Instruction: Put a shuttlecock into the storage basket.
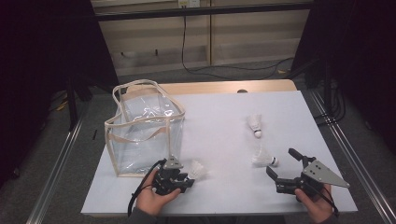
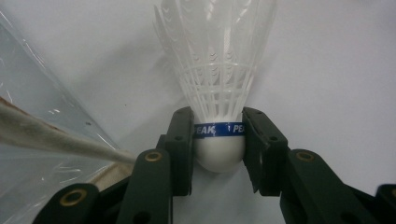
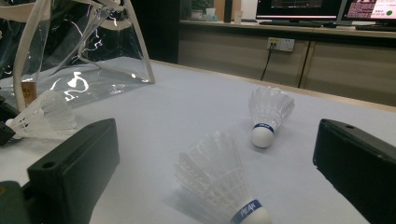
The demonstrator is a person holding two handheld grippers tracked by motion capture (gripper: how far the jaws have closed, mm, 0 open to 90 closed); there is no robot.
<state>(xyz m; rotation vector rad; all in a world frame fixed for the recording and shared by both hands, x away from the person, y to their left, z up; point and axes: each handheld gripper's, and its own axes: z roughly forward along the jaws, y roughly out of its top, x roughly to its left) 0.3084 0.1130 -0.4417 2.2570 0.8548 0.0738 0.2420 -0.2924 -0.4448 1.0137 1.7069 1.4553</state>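
Observation:
A white shuttlecock (image 2: 217, 70) with a blue band lies on the white table, feathers pointing away from my left gripper (image 2: 218, 140). Both pads press on its cork base at the band. In the high view this gripper (image 1: 189, 181) sits at the front left, beside the clear bag (image 1: 144, 133), with the shuttlecock (image 1: 198, 170) at its tip. My right gripper (image 1: 281, 162) stands open at the front right with nothing between its jaws. Just beyond its jaws lies a second shuttlecock (image 1: 264, 158), and a third (image 1: 255, 125) lies farther back.
The clear plastic bag (image 3: 79, 46) with cream trim and handles stands upright at the table's left. Its bottom edge (image 2: 28, 116) runs close to my left gripper. The table's front edge is near both hands. Cables lie on the floor behind the table.

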